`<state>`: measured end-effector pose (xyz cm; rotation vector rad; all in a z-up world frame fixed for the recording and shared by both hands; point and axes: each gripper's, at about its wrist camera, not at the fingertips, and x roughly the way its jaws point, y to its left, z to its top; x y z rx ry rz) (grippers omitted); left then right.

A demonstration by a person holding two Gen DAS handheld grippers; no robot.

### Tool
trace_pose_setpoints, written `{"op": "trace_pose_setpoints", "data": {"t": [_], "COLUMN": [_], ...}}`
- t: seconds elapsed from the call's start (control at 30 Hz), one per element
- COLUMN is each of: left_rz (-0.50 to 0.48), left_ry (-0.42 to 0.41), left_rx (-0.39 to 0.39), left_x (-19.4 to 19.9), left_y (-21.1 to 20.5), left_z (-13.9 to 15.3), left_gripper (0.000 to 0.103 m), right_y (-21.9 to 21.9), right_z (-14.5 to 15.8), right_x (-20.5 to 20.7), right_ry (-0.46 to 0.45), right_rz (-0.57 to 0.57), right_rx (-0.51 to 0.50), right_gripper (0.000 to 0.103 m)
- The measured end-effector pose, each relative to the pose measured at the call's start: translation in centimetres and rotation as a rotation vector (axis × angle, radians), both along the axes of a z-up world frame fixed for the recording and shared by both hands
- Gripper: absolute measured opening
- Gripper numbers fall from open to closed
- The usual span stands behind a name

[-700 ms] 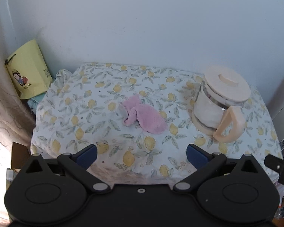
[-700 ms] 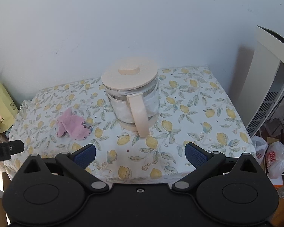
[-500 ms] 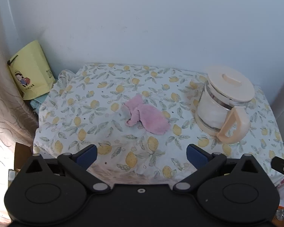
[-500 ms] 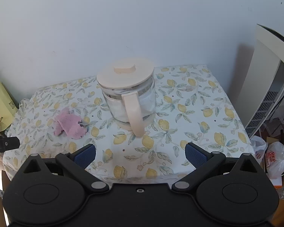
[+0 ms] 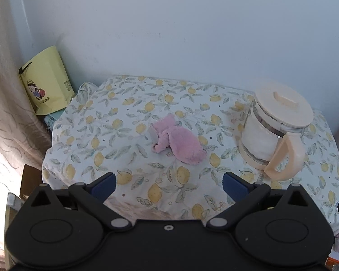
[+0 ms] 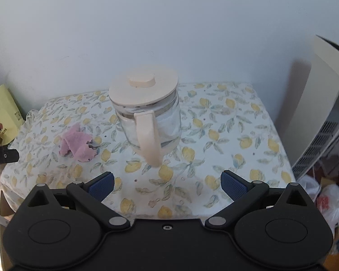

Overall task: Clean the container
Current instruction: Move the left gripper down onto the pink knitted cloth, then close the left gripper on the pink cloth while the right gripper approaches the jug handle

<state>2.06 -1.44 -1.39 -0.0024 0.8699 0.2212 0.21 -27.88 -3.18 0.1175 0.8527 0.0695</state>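
A glass jug [image 5: 263, 139] with a cream lid and a cream handle stands on the right of a lemon-print tablecloth [image 5: 115, 140]. In the right wrist view the jug [image 6: 165, 122] is straight ahead, its handle [image 6: 148, 139] turned toward me. A crumpled pink cloth [image 5: 178, 143] lies mid-table, left of the jug; it also shows in the right wrist view [image 6: 78, 145]. My left gripper [image 5: 169, 186] is open and empty, short of the cloth. My right gripper [image 6: 167, 186] is open and empty, short of the jug's handle.
A yellow paper bag [image 5: 46, 90] stands off the table's far left corner, beside a curtain [image 5: 4, 135]. A white appliance [image 6: 325, 117] stands right of the table, with plastic bags [image 6: 330, 203] on the floor. A white wall runs behind.
Both grippers have drawn back and up from the table, so the jug and cloth look smaller and farther. The jaws stay open. The jug and cloth have not moved.
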Motion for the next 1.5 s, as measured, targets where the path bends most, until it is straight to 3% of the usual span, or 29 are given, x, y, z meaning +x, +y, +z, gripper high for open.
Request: {"op": "trace_pose_setpoints", "data": {"t": [0.13,0.3,0.4,0.53,0.7,0.93,1.17,1.37,1.47,1.5], "left_rz": [0.006,-0.039,-0.139,-0.216,-0.311,-0.445,-0.579,-0.675,-0.722,-0.738], "left_ry": [0.0,0.023,0.071,0.049,0.076,0.114,0.152,0.193,0.214,0.221], "left_rx": [0.014,0.031,-0.01,0.015,0.04,0.074,0.108,0.098,0.092,0.09], "left_x": [0.0,3.8,5.7,7.7,10.4,14.3,18.1,18.1,18.0,18.0], "left_y": [-0.8,-1.5,-1.5,-1.4,0.4,2.9,5.3,7.4,8.4,8.7], "left_z": [-0.6,-2.2,-3.5,-4.8,-7.4,-11.1,-14.8,-17.5,-18.8,-19.3], "left_gripper": [0.103,0.103,0.102,0.103,0.103,0.102,0.098,0.097,0.083,0.082], "right_y": [-0.8,-1.3,-1.5,-1.2,-0.5,2.4,5.0,5.6,5.1,5.1], "right_z": [-0.7,-1.4,-1.7,-2.6,-3.7,-5.6,-7.1,-7.6,-7.6,-7.6], "right_x": [0.3,1.0,1.9,3.9,6.8,10.0,11.4,11.8,11.9,12.0], "right_ry": [-0.001,0.008,-0.012,0.0,0.029,0.071,0.088,0.114,0.122,0.126], "right_rz": [0.047,0.072,0.079,0.066,0.052,0.065,0.091,0.035,0.016,0.012], "right_rx": [0.012,0.026,0.04,0.052,0.094,0.07,-0.03,-0.034,-0.02,-0.015], "right_gripper": [0.09,0.083,0.076,0.062,0.06,0.06,0.057,0.057,0.057,0.057]}}
